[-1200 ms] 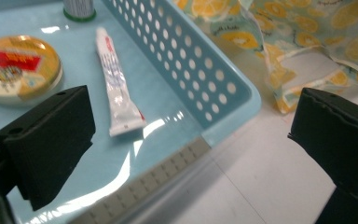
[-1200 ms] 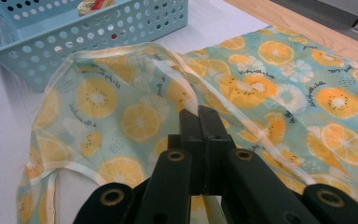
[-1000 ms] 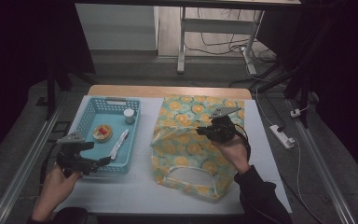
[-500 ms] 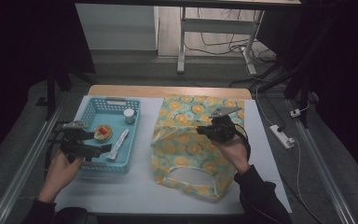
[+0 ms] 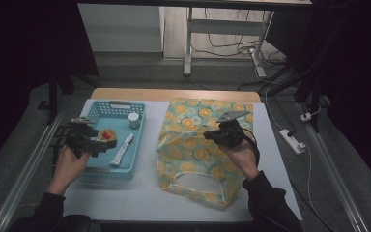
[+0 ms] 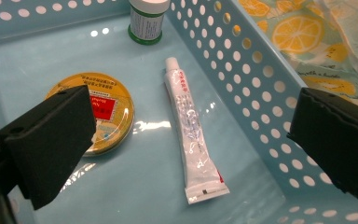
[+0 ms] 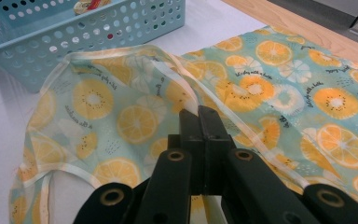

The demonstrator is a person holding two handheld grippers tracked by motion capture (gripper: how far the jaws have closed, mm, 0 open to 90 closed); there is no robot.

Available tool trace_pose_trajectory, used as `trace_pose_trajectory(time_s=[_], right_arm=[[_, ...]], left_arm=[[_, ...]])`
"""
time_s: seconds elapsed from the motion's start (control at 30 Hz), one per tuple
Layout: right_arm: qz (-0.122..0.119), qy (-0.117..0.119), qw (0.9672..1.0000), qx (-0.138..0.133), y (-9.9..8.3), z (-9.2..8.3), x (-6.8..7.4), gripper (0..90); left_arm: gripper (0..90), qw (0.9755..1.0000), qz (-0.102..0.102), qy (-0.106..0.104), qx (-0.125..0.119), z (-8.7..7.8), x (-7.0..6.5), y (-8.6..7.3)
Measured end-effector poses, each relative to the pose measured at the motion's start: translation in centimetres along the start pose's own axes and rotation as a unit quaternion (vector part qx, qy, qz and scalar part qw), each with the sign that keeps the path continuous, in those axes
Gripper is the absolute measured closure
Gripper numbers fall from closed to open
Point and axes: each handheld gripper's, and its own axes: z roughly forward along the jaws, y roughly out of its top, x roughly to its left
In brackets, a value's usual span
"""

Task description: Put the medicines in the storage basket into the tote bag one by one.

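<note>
A light-blue perforated basket (image 5: 112, 107) sits at the table's left. In it lie a round gold tin with a red label (image 5: 107, 136), a white tube (image 5: 123, 149) and a small green-labelled bottle (image 5: 134, 119). My left gripper (image 5: 100, 144) hovers open over the basket's near left. In the left gripper view the left gripper (image 6: 193, 126) brackets the tin (image 6: 109, 109) and the tube (image 6: 186, 112) without touching them. The bottle (image 6: 147, 21) stands farther off. My right gripper (image 5: 211, 137) is shut on the raised hem of a lemon-print bag (image 5: 193, 157). Its closed tips (image 7: 199, 114) pinch the bag's (image 7: 270, 79) rim.
The basket's wall (image 6: 242, 79) stands between the tube and the bag. A white mat (image 5: 140, 193) covers the table, with a wooden strip (image 5: 174, 94) at the far edge. A white power strip (image 5: 292, 140) lies on the floor to the right. Metal rails flank the table.
My left gripper has moved away from the table's front edge and over the basket, toward the tin. The right gripper and the bag have stayed still.
</note>
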Motion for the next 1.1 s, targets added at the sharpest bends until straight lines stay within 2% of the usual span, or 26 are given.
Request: trace_pose_trajectory(time_s=[0.33,0.5,0.73,0.87,1.0,1.1], right_arm=[[0.002,0.003,1.0000,0.000,-0.1,0.1,0.0,90.0],[0.000,0.006,1.0000,0.004,-0.1,0.3,0.2,90.0],[0.001,0.007,1.0000,0.004,-0.1,0.2,0.0,90.0],[0.003,0.007,1.0000,0.004,-0.2,0.2,-0.1,90.0],[0.002,0.008,1.0000,0.004,-0.1,0.2,0.0,90.0],[0.003,0.008,1.0000,0.003,-0.1,0.1,0.0,90.0]], left_arm=[[0.0,0.9998,0.006,0.020,0.002,0.8,1.1,1.3],[0.0,0.9996,0.007,0.023,0.016,1.8,1.6,1.9],[0.0,0.9973,0.018,0.049,0.052,3.6,2.6,2.5],[0.0,0.9960,0.015,0.061,0.064,4.6,3.4,2.9],[0.0,0.9959,0.007,0.055,0.072,5.6,4.2,3.1],[0.0,0.9953,0.012,0.057,0.078,6.4,4.6,3.2]])
